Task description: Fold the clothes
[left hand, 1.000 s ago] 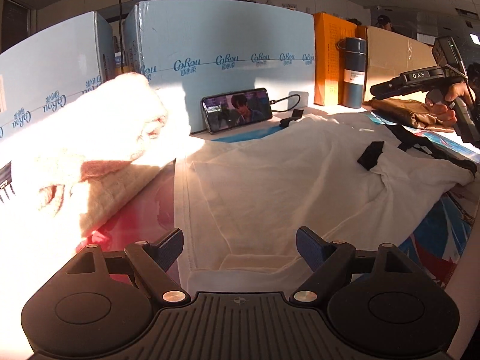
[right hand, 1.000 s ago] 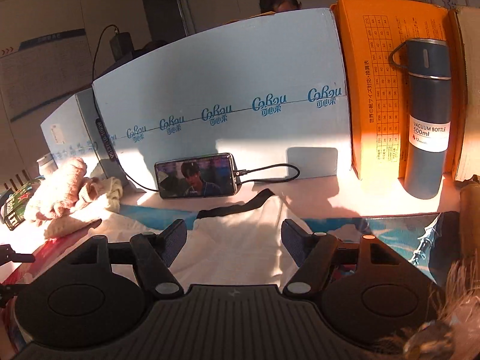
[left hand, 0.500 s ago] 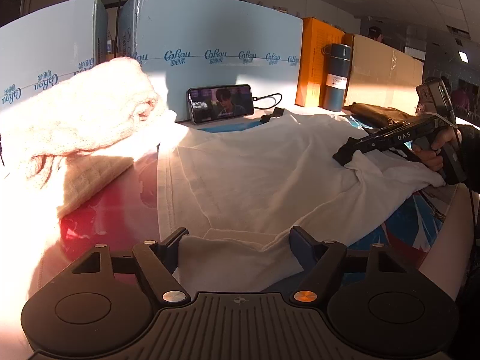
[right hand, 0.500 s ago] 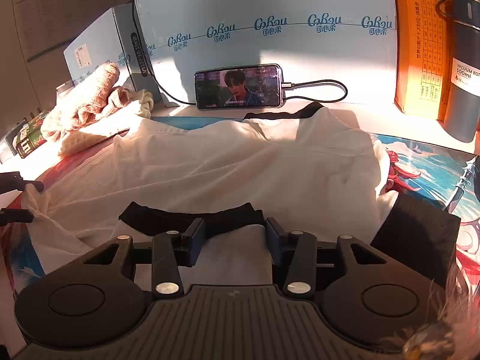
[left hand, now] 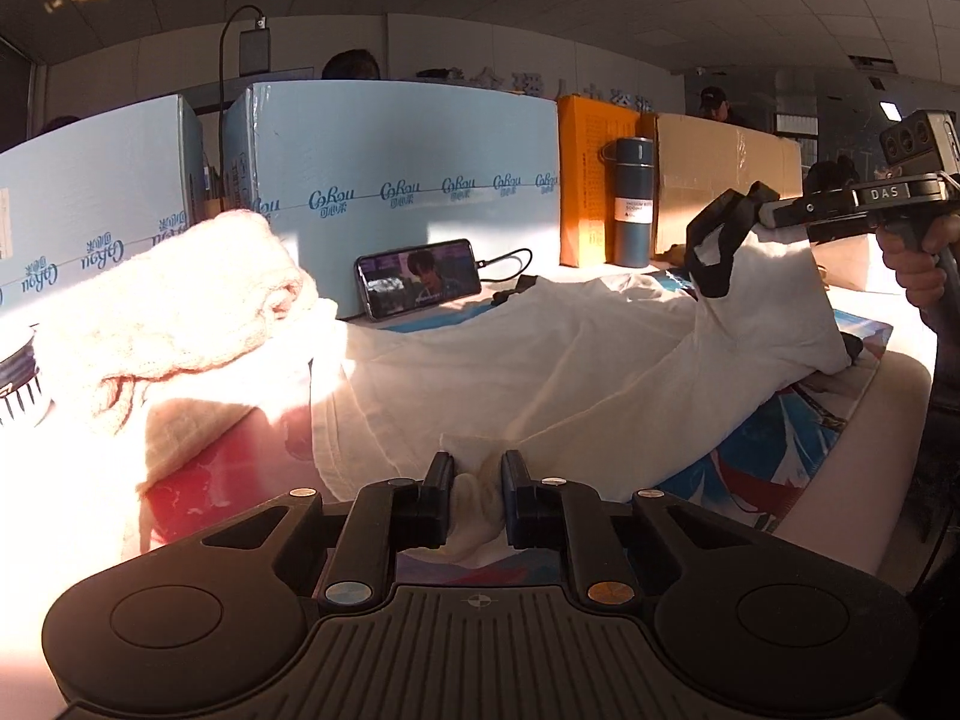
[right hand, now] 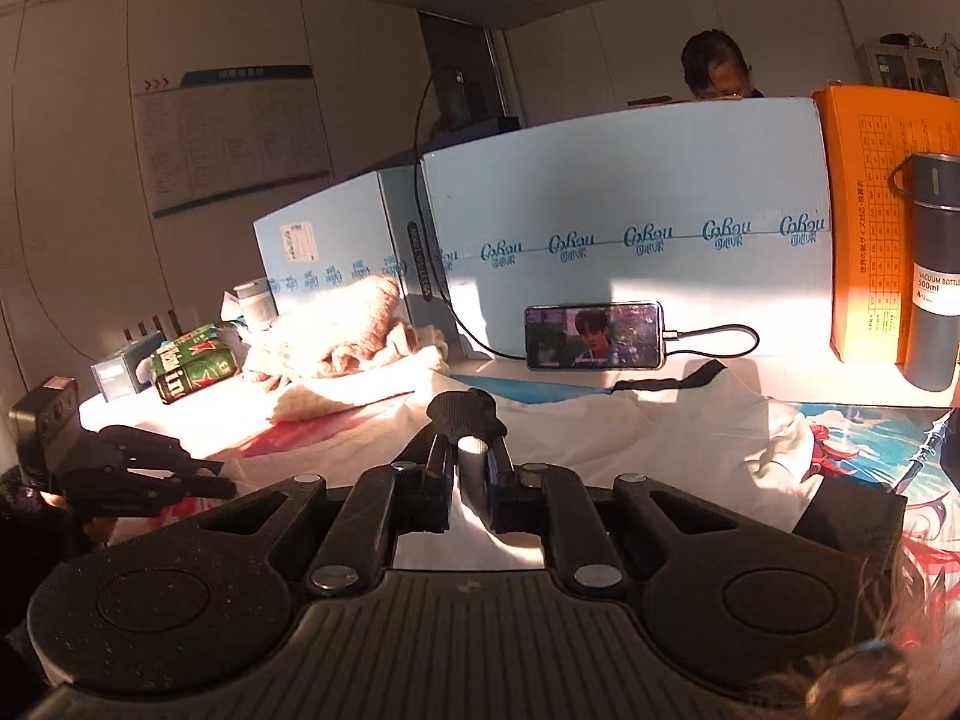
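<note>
This looks like a shared office or workroom turned into a recording spot. A panelled ceiling [left hand: 690, 12] runs overhead, a printed notice board [right hand: 231, 135] hangs on the far left wall, and a cabinet [right hand: 906, 69] stands in the far right corner. Blue cardboard boxes [right hand: 624, 234] wall off the desk [left hand: 840, 462], and people sit at work behind them.

Low, warm sunlight and strong fisheye bending in both wrist views

We see glare bleaching the heaped pink knitted garment [left hand: 162, 312] and the tabletop beside it nearly white, while the ceiling stays dim; the pale blue cardboard boxes [right hand: 630, 240] carry hard-edged shadows, straight lines bow toward the frame edges, and the corners fall to black.
</note>
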The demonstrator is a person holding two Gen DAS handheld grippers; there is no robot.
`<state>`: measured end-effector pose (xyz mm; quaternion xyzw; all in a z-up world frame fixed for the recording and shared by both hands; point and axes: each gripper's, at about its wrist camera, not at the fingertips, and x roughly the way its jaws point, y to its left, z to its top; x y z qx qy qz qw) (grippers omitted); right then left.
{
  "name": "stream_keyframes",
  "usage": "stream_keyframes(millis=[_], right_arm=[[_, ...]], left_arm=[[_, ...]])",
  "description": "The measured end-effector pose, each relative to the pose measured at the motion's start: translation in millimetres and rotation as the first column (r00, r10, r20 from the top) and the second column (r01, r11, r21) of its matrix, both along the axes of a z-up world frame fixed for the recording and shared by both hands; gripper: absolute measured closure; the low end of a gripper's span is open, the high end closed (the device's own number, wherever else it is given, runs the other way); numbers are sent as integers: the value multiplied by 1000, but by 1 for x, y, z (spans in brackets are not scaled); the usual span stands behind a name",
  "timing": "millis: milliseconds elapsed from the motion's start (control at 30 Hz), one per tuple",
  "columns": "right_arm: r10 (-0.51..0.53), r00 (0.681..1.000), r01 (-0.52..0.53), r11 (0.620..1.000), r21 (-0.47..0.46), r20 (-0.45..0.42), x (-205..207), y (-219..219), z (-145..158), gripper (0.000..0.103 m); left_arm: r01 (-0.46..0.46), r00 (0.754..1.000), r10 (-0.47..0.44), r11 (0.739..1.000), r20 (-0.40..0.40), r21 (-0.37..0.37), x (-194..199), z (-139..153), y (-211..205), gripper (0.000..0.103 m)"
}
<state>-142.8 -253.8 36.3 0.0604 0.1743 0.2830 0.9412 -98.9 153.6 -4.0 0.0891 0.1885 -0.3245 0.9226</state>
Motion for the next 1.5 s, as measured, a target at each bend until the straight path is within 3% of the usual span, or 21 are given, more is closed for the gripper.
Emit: stream_keyframes(millis=[67, 167, 300, 433, 467, 500, 533, 600, 667, 700, 733, 800, 867, 967, 1067, 1100, 1133, 1233, 1400, 1500], right_arm=[[40, 998, -41, 999, 22, 43, -30, 0, 9, 93], [111, 992, -110, 994, -17, 65, -74, 2, -1, 93], [187, 981, -190, 981, -43, -53, -108, 2, -32, 93], [260, 947, -282, 954, -102, -187, -120, 11, -57, 91], [262, 948, -283, 954, -98, -181, -123, 9, -57, 88], [254, 954, -269, 960, -81, -157, -126, 4, -53, 71], [246, 960, -256, 965, -64, -132, -128, 0, -50, 44], [116, 989, -118, 993, -11, -87, -126, -23, -43, 33], [-75, 995, 78, 996, 45, -67, -120, -49, -38, 32], [-202, 975, 208, 977, 55, -91, -112, -62, -39, 32], [-328, 935, 338, 940, 50, -137, -103, -76, -43, 32], [-528, 816, 547, 837, 17, -236, -84, -100, -56, 35], [-605, 741, 634, 773, 7, -292, -75, -114, -70, 38], [-639, 725, 654, 756, -32, -258, -70, -107, -77, 47], [-685, 703, 656, 729, -195, -194, -63, -83, -76, 52], [-693, 702, 648, 717, -256, -163, -62, -74, -77, 60], [-688, 711, 635, 717, -289, -146, -61, -66, -77, 79], [-683, 722, 618, 708, -341, -110, -58, -55, -76, 95], [-705, 702, 633, 681, -367, -97, -62, -67, -75, 96], [-718, 692, 637, 659, -399, -81, -61, -70, -74, 96]], left_arm=[[-6, 1000, 6, 1000, 7, -9, -7, -1, 4, 91], [-33, 999, 33, 999, 3, -13, -17, -5, 12, 92], [-69, 998, 69, 998, 2, -7, -23, -8, 13, 92], [-18, 999, 17, 1000, 51, 21, -18, 1, -17, 88], [3, 998, -5, 1000, 60, 26, -16, 2, -26, 87], [26, 997, -29, 999, 78, 34, -15, 4, -41, 82], [38, 995, -41, 998, 92, 40, -14, 6, -51, 78], [75, 990, -79, 996, 118, 43, -12, 8, -77, 59], [110, 986, -116, 992, 116, 53, -10, 8, -97, 49], [118, 985, -126, 990, 114, 71, -9, 6, -105, 48], [126, 984, -135, 988, 112, 88, -9, 4, -112, 47], [138, 982, -152, 983, 108, 121, -8, 1, -126, 47], [118, 985, -133, 984, 107, 137, -6, -2, -127, 47], [59, 991, -73, 991, 111, 122, -3, -2, -116, 47], [-1, 994, -11, 995, 111, 104, 1, -1, -104, 47], [-27, 994, 16, 995, 109, 99, 3, -1, -99, 47], [-52, 993, 42, 994, 107, 94, 5, -1, -95, 47], [-130, 988, 122, 988, 99, 80, 8, 0, -79, 47], [-222, 975, 222, 975, 32, 12, 4, 0, -37, 46], [-206, 978, 205, 978, -35, -13, 0, -5, -20, 46]])
